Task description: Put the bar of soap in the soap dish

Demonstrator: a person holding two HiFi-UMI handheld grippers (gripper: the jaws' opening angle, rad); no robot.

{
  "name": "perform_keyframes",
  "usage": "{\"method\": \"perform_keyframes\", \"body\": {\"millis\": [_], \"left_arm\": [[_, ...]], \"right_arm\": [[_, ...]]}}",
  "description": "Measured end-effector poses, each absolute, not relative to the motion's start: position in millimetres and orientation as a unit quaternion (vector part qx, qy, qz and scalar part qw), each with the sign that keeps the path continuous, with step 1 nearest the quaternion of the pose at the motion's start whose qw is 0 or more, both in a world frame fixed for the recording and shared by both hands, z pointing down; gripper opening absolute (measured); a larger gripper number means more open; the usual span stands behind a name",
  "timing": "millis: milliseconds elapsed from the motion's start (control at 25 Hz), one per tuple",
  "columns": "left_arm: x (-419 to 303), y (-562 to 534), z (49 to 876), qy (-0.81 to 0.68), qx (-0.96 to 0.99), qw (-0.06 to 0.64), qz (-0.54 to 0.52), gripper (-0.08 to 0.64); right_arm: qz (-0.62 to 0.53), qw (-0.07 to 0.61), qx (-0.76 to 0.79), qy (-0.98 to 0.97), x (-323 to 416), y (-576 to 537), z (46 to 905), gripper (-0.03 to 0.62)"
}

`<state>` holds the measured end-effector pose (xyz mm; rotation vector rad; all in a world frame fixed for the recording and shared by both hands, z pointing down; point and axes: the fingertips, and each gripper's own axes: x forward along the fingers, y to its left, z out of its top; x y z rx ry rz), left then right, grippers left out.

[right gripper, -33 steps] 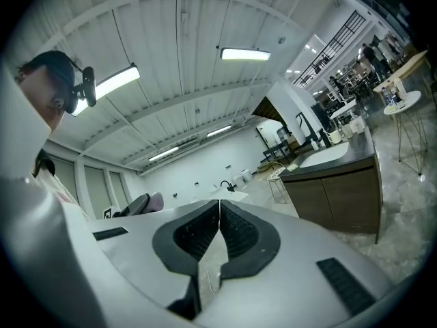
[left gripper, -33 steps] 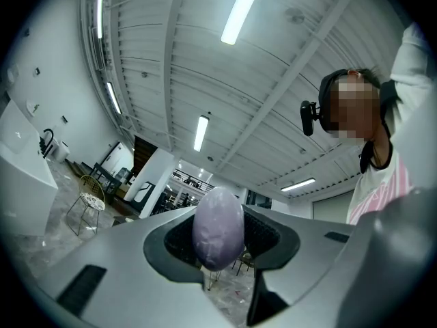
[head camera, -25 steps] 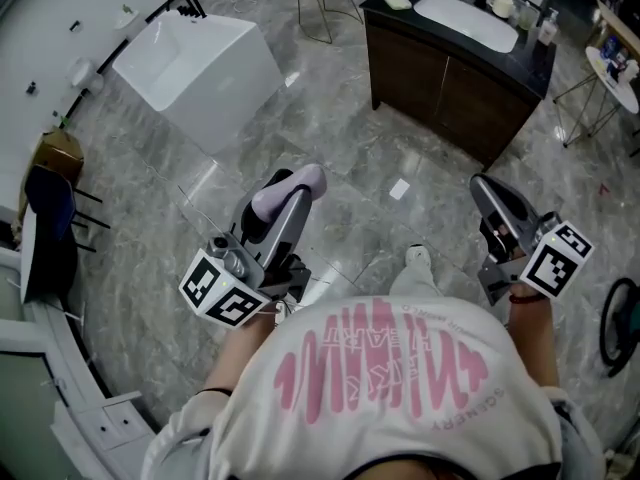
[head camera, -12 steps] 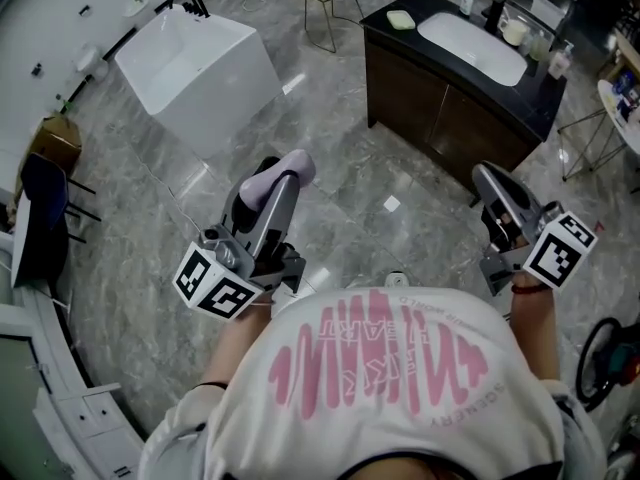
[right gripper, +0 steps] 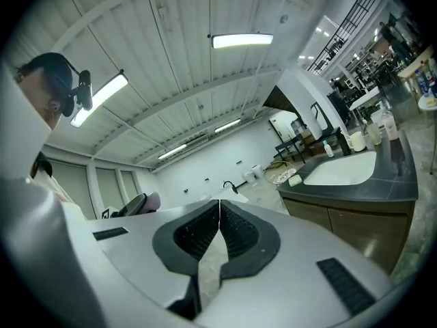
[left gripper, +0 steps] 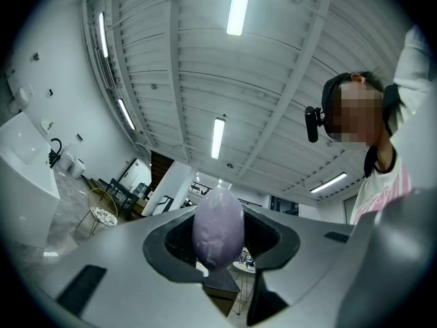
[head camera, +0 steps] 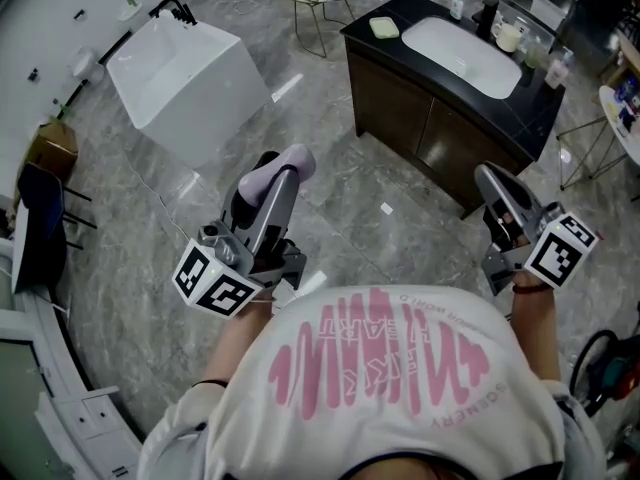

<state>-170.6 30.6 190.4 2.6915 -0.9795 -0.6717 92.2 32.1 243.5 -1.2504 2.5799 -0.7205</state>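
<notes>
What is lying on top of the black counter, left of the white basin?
A pale green soap dish sits near the black counter corner. Whether anything lies inside it is too small to tell.

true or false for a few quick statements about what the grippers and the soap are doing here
1. The left gripper is clamped on a pale purple bar of soap. True.
2. The right gripper has its jaws wide apart. False: they are together, with nothing between them.
3. The soap lies on the vanity counter. False: it is in the left gripper, over the floor and apart from the counter.
4. A white basin is set into the dark counter. True.
5. In the head view the white tub stands right of the vanity. False: it stands to the left.
</notes>
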Motion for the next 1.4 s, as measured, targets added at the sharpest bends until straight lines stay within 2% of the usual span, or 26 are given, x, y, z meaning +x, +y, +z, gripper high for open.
{"method": "perform_keyframes", "body": {"millis": [480,1000,1240,1400], "left_arm": [[-149,0,197,-0.343,0.912,0.101,-0.203,0.161],[-143,-42,210,-0.365,0.907,0.103,-0.182,0.161],[-147,-90,220,-0.349,0.911,0.123,-0.182,0.161],[-142,-137,217,-0.315,0.925,0.119,-0.175,0.161]], "right_arm": [[-0.285,0.112,-0.395,0.866,110,-5,278,0.017],[-0.293,0.094,-0.377,0.874,100,-68,294,0.017],[-0.316,0.096,-0.392,0.858,98,-99,313,0.017],[-0.291,0.107,-0.432,0.847,102,-138,298,0.017]]}}
